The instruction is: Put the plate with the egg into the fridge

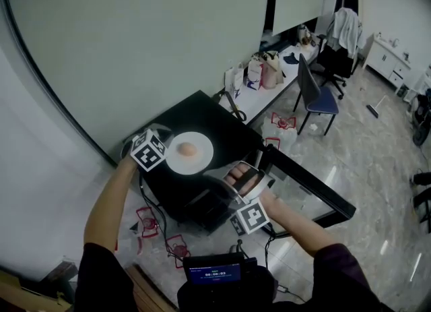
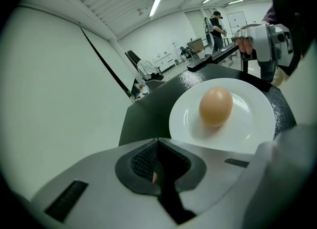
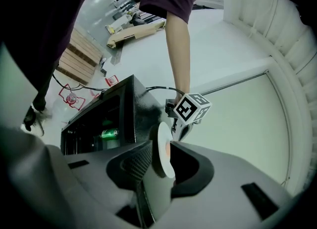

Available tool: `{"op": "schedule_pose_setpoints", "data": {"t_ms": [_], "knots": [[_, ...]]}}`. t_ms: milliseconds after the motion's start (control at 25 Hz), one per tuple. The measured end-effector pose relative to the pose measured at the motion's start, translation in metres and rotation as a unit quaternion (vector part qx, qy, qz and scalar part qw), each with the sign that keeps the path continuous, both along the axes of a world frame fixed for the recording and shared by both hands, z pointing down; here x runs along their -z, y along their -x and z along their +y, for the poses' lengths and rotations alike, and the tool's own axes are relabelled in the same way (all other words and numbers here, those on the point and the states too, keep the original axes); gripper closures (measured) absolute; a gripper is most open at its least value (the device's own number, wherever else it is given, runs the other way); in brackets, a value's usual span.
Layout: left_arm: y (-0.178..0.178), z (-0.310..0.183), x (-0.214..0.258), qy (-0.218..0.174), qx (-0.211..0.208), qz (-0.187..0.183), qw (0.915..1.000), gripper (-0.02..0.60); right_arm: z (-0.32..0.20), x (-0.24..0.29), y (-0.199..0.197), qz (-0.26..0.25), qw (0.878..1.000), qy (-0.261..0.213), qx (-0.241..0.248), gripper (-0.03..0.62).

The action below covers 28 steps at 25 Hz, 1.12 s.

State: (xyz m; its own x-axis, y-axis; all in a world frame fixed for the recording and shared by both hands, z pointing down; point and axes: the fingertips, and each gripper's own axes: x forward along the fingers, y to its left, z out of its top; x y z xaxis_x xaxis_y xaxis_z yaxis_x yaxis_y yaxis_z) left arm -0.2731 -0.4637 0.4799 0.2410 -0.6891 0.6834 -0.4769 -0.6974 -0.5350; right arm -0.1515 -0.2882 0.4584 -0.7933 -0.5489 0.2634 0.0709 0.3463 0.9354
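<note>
A white plate carrying a brown egg rests on the flat top of a black mini fridge. My left gripper sits at the plate's left rim. In the left gripper view its jaws are shut, with the plate and egg just beyond them. My right gripper is at the plate's near right rim. In the right gripper view the plate's rim stands edge-on between the parted jaws of the right gripper, and the pads do not clearly press on it.
The fridge's glass door hangs open to the right, and a green can lies inside the fridge. Red-handled bags and cables lie on the floor around it. A blue chair and a cluttered white table stand behind.
</note>
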Motion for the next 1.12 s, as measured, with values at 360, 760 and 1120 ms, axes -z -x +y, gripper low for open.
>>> {"op": "schedule_pose_setpoints", "data": {"t_ms": [360,760,1120], "knots": [[-0.050,0.028,0.005,-0.019,-0.065,-0.001,0.9977,0.572,0.001,-0.022,-0.030,0.060,0.997,-0.002,-0.043,0.493],[-0.082,0.055,0.010,-0.024,-0.099,0.010,0.9947,0.572,-0.001,-0.034,-0.041,0.080,0.994,-0.018,-0.069,0.494],[-0.083,0.064,0.012,-0.032,-0.094,0.011,0.9950,0.572,0.001,-0.027,-0.038,0.076,0.994,-0.056,-0.064,0.569]]}}
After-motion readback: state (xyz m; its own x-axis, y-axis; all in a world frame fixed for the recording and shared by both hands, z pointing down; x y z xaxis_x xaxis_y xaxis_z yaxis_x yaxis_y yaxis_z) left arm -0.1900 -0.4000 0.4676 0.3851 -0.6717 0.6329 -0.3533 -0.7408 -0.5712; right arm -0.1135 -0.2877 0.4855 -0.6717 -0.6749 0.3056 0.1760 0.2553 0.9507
